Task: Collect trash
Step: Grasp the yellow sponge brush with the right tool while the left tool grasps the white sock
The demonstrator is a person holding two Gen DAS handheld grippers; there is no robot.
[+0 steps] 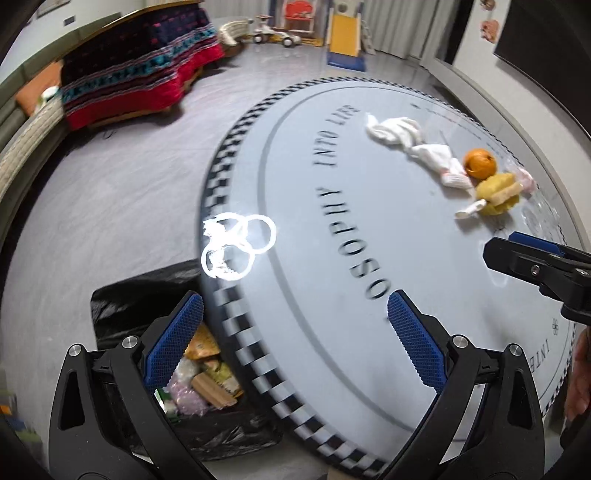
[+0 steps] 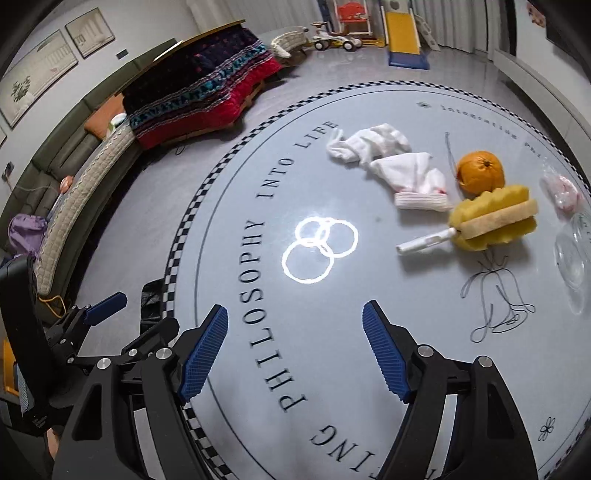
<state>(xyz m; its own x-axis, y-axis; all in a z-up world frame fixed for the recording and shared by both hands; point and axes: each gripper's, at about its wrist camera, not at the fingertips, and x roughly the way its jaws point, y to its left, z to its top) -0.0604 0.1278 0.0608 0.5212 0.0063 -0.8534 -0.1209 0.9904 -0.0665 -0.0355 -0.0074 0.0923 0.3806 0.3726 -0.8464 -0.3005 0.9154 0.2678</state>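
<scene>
My left gripper is open and empty, and hangs over the checkered rim of the round grey table. Below it to the left, a black trash bag lies open on the floor with several wrappers inside. My right gripper is open too, empty, above the table's lettering. On the table's far side lie a crumpled white cloth, an orange, a yellow sponge brush with a white handle, a pinkish plastic packet and clear plastic packaging.
A bright ring-shaped lamp reflection sits mid-table. A sofa runs along the left wall, with a low table under a red and dark blanket beside it. Toys and a small slide stand at the back.
</scene>
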